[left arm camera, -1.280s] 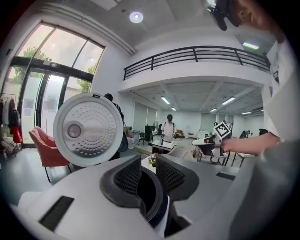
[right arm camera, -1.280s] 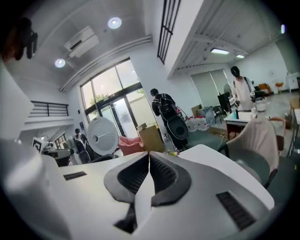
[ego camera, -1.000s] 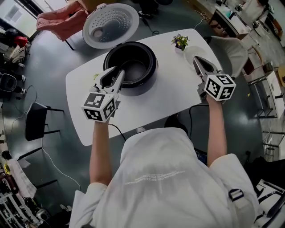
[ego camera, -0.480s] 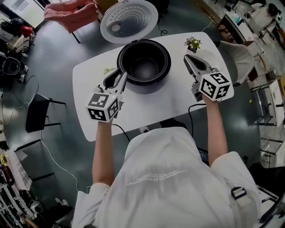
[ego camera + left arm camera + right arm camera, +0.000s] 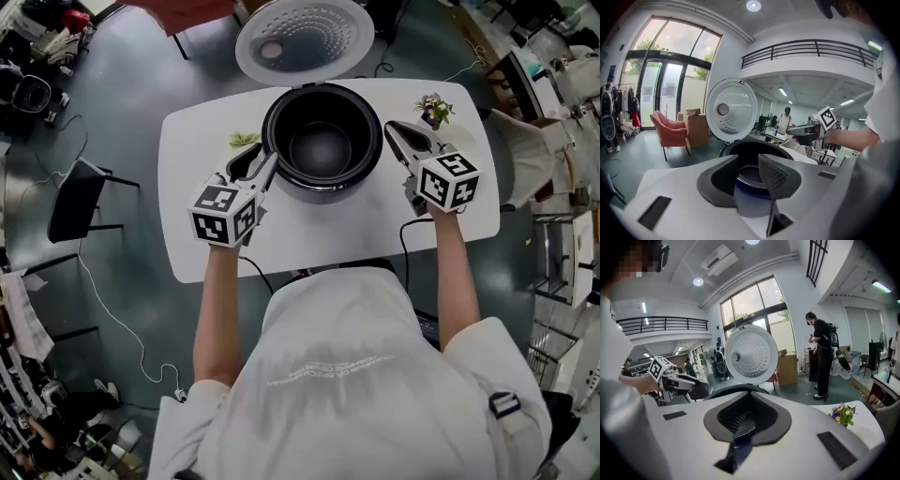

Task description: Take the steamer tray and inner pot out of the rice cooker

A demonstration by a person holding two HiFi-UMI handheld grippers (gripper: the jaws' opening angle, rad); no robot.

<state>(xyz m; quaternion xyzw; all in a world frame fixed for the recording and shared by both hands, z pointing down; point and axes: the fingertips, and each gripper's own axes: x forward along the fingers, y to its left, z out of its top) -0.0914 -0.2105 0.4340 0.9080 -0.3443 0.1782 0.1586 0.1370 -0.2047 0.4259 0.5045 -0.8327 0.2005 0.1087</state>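
Left gripper (image 5: 747,164): I read my jaws apart, just been opening, nothing between the pads; tips just beside the left rim of the rice cooker (image 5: 323,185); right gripper (image 5: 394,128): jaws together, empty, near the cooker's right rim; inner pot (image 5: 321,150): seated inside the cooker, upper centre of head view; lid (image 5: 303,37): raised open behind; table (image 5: 187,141): white, also bearing a small potted flower (image 5: 432,108), upper right.

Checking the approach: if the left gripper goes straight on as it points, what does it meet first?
The left gripper, whose jaws have just been opening with nothing between them, would likely first meet the near rim of the rice cooker. Depth is unclear.
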